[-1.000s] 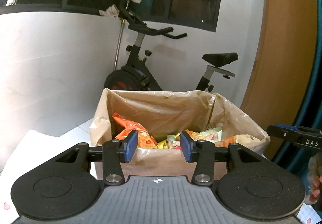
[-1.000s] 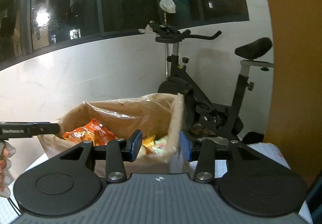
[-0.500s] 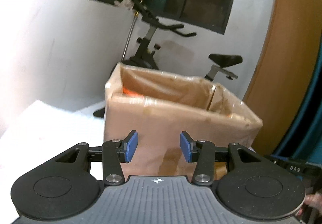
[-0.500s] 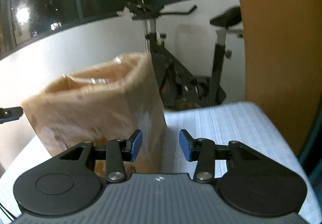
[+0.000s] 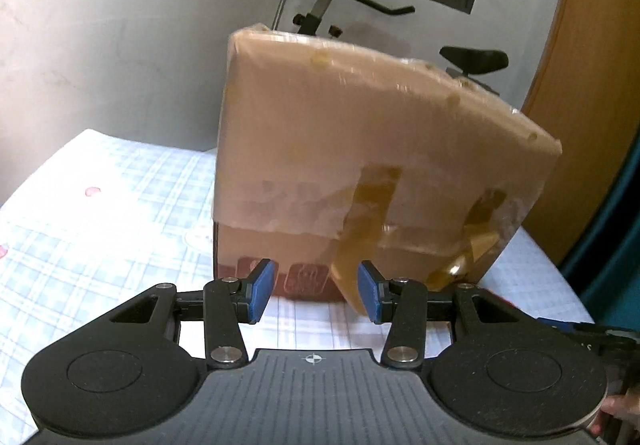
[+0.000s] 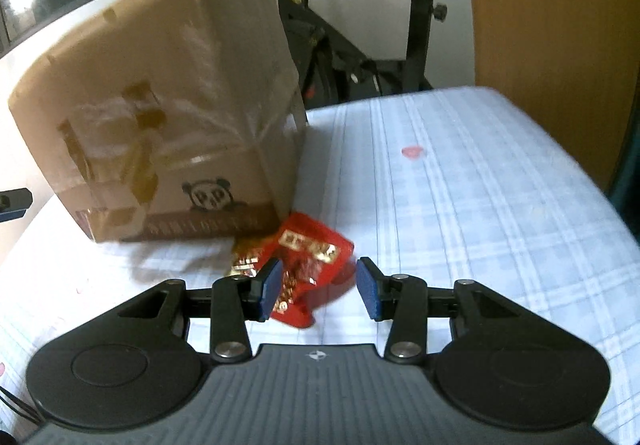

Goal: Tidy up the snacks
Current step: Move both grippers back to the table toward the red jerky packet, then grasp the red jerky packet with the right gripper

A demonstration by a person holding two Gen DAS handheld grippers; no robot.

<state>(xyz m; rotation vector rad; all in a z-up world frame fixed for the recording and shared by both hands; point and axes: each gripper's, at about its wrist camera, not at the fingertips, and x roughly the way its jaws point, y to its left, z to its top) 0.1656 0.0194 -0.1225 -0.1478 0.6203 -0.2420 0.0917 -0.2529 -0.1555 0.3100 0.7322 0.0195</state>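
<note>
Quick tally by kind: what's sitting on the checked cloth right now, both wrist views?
Box: 1
Red snack packet: 1
Gold snack packet, partly hidden behind the red one: 1
Total: 3

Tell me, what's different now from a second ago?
Both grippers have dropped from above the cardboard box to beside it, so the snacks inside no longer show. The right gripper now hovers over a red snack packet on the checked cloth. The left gripper faces the box's side. Nothing was grabbed; both grippers' fingers stayed open, and the box stayed put.
</note>
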